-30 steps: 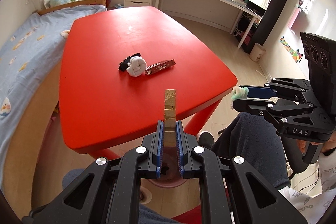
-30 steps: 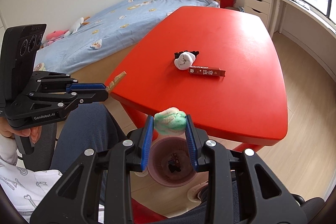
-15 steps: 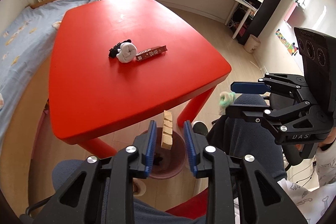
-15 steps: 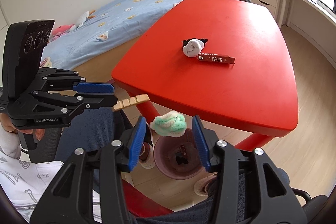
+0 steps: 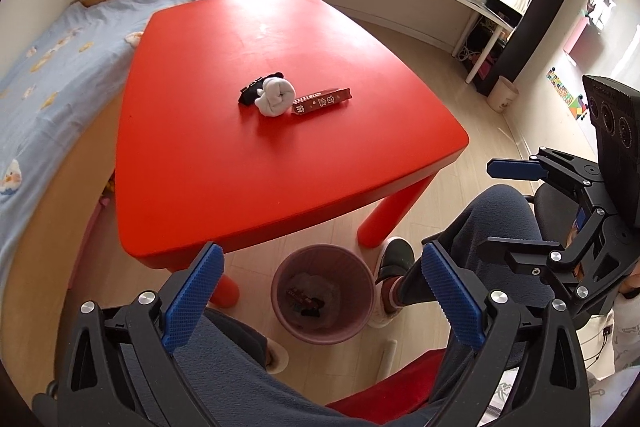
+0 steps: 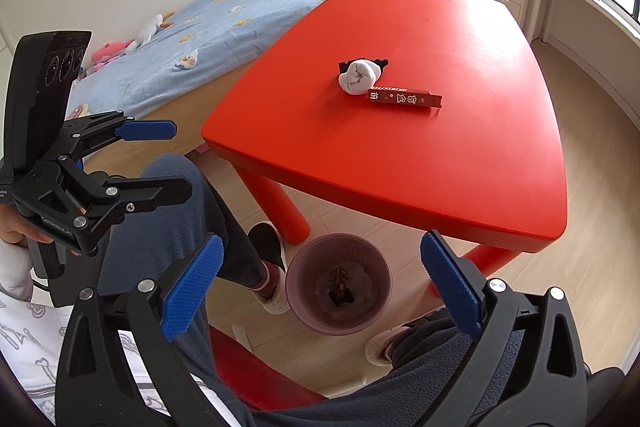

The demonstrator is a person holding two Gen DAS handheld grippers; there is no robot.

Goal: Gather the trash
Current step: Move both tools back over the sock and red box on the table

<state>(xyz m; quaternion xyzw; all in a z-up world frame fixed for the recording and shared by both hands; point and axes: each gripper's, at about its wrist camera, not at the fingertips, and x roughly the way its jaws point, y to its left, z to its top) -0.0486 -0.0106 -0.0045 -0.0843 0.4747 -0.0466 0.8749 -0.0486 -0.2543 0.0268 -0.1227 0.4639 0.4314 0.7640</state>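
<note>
Three light scraps (image 5: 295,98) sit mid-worktop (image 5: 208,163), at 12 o'clock from both empty, opening claws (image 5: 320,291) (image 6: 320,287). Soft white wad (image 5: 275,95) squashes anywhere; stiff brown wrapper box (image 5: 322,100) wants pinching across its narrow sides.

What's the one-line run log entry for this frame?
left gripper: opening, empty | right gripper: opening, empty | bin: below both | table: white wad, red box, black item left

A red table (image 5: 248,163) carries three things near its middle: a white cloth wad (image 5: 275,99), a black clip (image 5: 251,91) touching it at nine o'clock, and a brown box (image 5: 321,101) just beside it at three o'clock. On the wood floor (image 5: 316,239), at the table's six o'clock, stands a pink bin (image 5: 323,291).
</note>
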